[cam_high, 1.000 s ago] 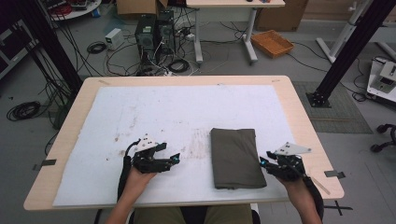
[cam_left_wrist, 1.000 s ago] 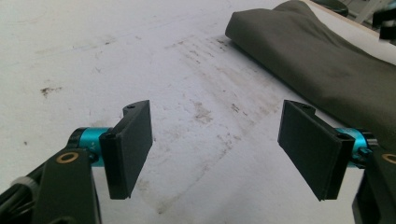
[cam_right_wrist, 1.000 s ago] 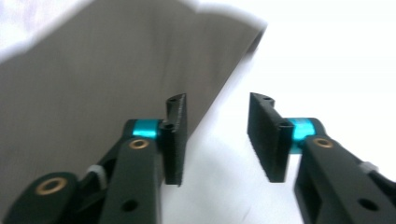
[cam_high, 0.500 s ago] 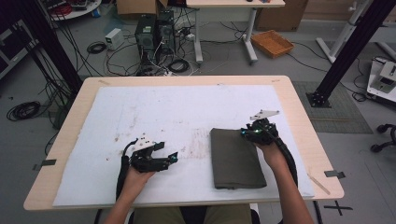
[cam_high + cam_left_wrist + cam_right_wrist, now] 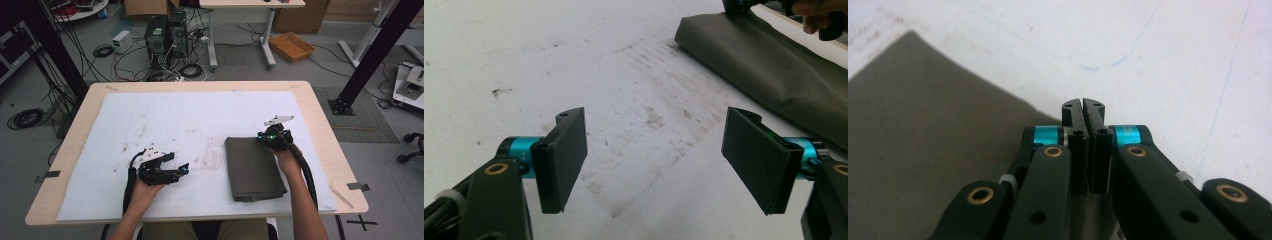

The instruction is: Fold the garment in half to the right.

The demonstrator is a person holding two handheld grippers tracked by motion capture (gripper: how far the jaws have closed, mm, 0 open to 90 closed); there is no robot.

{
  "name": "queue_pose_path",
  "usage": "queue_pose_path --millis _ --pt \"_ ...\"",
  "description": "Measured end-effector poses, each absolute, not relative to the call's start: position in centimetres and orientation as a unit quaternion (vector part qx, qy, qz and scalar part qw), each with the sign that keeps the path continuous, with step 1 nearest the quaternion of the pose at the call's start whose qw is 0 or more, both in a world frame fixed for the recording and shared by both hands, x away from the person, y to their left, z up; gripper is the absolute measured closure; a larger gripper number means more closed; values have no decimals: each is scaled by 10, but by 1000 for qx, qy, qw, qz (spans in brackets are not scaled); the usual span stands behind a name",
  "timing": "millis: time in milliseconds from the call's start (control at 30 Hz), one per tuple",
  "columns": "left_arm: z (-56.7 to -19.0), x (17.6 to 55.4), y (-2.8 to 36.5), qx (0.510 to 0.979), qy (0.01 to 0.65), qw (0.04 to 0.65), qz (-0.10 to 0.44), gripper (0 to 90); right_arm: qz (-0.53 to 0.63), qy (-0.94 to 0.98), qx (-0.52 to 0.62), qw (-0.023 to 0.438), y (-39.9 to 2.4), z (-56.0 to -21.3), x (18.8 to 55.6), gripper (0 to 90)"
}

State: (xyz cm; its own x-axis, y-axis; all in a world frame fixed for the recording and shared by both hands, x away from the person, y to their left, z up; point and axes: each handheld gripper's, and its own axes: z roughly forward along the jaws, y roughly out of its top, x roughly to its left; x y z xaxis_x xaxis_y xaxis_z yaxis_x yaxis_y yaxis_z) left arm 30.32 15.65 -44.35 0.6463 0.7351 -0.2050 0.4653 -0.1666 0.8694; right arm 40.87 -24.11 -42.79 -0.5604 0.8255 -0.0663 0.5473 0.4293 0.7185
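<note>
Two risks I see: my right gripper, jaws pressed together at the folded cloth's far right corner, may hold nothing (left gripper spread, idle).

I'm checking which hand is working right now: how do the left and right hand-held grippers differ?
The left hand-held gripper has its jaws wide apart with nothing between them; the right hand-held gripper has its jaws pressed together. The left hovers over the bare white mat, apart from the folded olive cloth; the right sits at the cloth's far right corner. Whether it pinches fabric is unclear. Both have black jaws with teal fittings.
</note>
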Motion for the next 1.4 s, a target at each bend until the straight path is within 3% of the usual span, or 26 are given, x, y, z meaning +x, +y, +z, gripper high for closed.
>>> queue_pose_path --millis 100,200,300,467,567,633,733,833,900,1033,1233,1400 --pt "-444 303 156 752 399 508 133 263 342 807 436 204 -242 -430 410 883" --pt "-443 303 157 753 398 507 135 263 344 787 462 221 -246 -429 409 698" --pt "-444 303 156 752 399 508 134 263 379 758 482 222 -257 -421 402 642" --pt "-443 303 156 752 399 508 134 263 402 760 467 208 -269 -409 375 672" --pt "-443 303 156 751 399 508 137 263 394 780 454 174 -272 -416 357 691" --pt "-443 303 157 748 401 511 136 263 405 791 443 121 -273 -426 348 691" --pt "-442 303 157 748 400 510 138 263 393 807 427 104 -272 -439 334 690" --pt "-442 302 157 748 400 511 139 263 378 812 425 131 -273 -444 327 669" --pt "-442 302 157 748 399 512 140 263 366 813 425 157 -272 -441 325 578" --pt "-442 302 157 747 400 512 139 263 396 816 391 157 -263 -433 313 520" --pt "-443 302 156 750 398 509 140 263 425 865 262 52 -211 -430 277 560" --pt "-443 302 155 749 399 510 138 263 396 887 237 22 -204 -441 272 582"
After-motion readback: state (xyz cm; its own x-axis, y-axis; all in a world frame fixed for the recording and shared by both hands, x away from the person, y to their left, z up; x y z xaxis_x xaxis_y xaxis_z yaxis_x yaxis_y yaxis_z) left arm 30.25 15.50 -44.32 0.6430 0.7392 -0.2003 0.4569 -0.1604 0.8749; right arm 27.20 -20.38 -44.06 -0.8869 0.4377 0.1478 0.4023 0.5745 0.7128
